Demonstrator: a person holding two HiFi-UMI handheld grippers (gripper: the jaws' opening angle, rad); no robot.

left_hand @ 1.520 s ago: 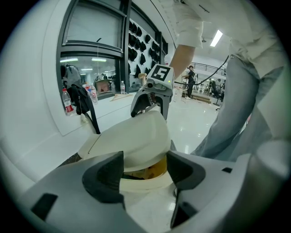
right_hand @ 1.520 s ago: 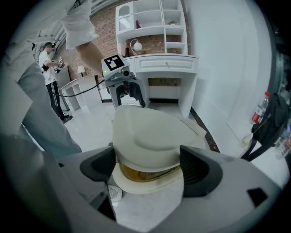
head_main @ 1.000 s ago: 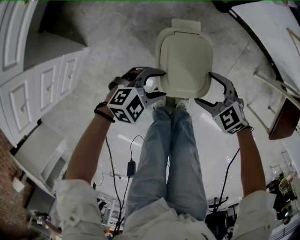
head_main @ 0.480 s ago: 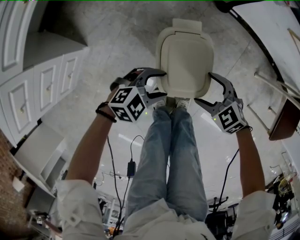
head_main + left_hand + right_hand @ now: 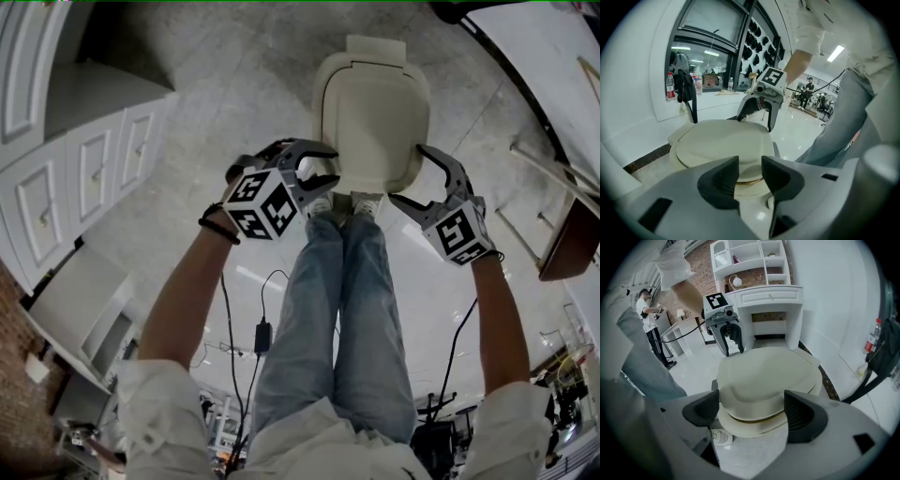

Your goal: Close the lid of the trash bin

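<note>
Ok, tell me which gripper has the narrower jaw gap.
The left gripper: its jaws have just been closing with nothing between them, leaving a slim gap. The right gripper stands wide.

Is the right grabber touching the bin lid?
Cannot tell. The head view puts the right gripper beside the lid; the right gripper view shows open jaws framing it. Neither shows contact or a gap.

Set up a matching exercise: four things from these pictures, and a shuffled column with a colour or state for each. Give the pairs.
1. bin lid
2. left gripper
3. right gripper
4. jeans

A. blue
B. fingers wide apart
C. cream, lying flat
D. fingers narrowly apart

Pairs: 1-C, 2-D, 3-B, 4-A.
The left gripper's fingers have just been closing, with nothing gripped between them.
</note>
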